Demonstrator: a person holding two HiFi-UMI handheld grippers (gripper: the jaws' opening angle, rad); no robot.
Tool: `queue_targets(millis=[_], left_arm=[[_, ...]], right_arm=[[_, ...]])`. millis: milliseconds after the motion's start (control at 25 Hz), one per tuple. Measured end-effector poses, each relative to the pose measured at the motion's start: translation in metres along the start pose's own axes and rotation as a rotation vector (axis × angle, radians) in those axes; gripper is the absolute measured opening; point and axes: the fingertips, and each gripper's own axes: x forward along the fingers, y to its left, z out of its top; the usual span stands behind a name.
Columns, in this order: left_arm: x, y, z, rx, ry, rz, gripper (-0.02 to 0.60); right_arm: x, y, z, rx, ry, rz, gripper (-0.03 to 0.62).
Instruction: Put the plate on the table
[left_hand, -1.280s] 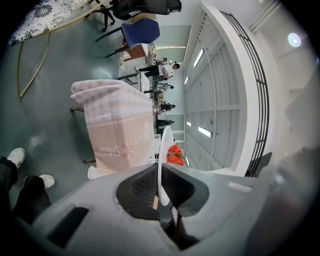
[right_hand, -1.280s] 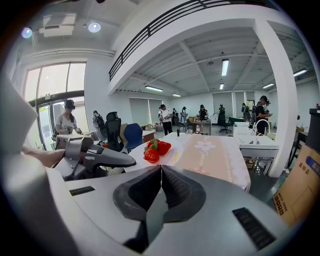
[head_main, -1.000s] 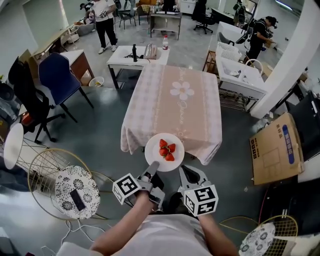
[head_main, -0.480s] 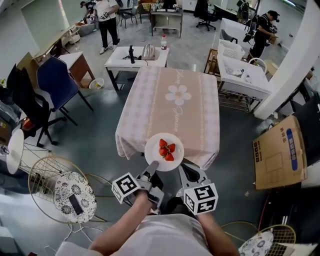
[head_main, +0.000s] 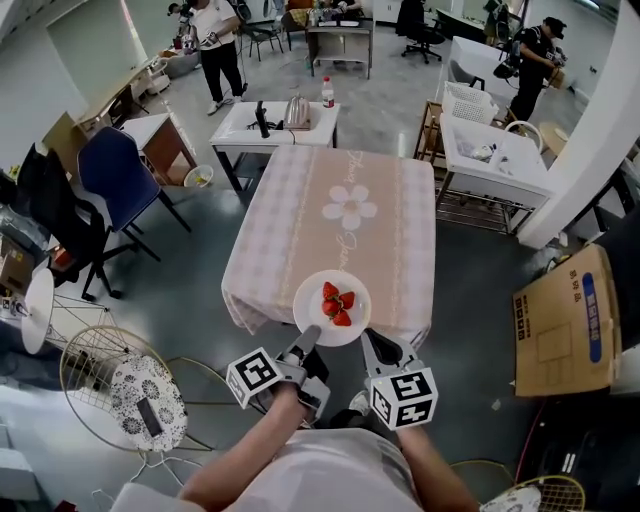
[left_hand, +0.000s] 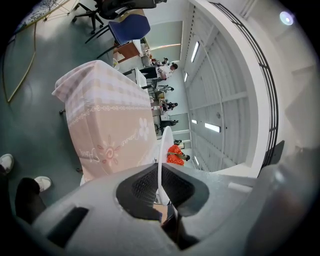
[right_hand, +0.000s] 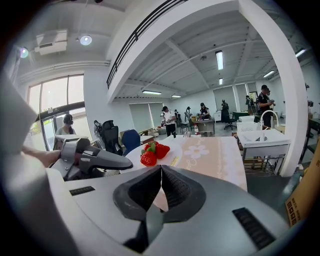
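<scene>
A white plate carrying three strawberries hangs level over the near edge of the table, which wears a pink checked cloth with a flower print. My left gripper is shut on the plate's near-left rim. In the left gripper view the plate stands edge-on between the jaws of that gripper. My right gripper sits just off the plate's near-right rim. In the right gripper view, the right gripper has its jaws together and the plate with the strawberries lies just beyond.
A white side table with a kettle and a bottle stands behind the clothed table. A blue chair is at left, a white cart at right, a cardboard box on the floor, and a round wire stand near left.
The table has come closer in the head view. The plate, earlier short of the table's near edge, now hangs over it. Both grippers hold the same pose.
</scene>
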Motion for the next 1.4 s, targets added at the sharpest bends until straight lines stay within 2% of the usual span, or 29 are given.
queue_targets(millis=[360,760,960,1400], left_arm=[[0.034,-0.004,-0.015,0.021,-0.023,0.04,0.015],[0.057,0.003,-0.009,0.013,-0.007,0.057,0.015],[0.077,0.007,0.012,0.015,0.033,0.047,0.015],[0.13,0.011,0.076,0.008,0.181,0.029,0.015]], right_arm=[[0.006,-0.046,0.005,0.033,-0.009,0.038,0.005],[0.02,-0.067,0.004,0.045,0.004,0.022,0.005],[0.041,-0.074,0.009,0.046,0.006,-0.024,0.005],[0.101,-0.073,0.028,0.087,0.034,-0.15,0.005]])
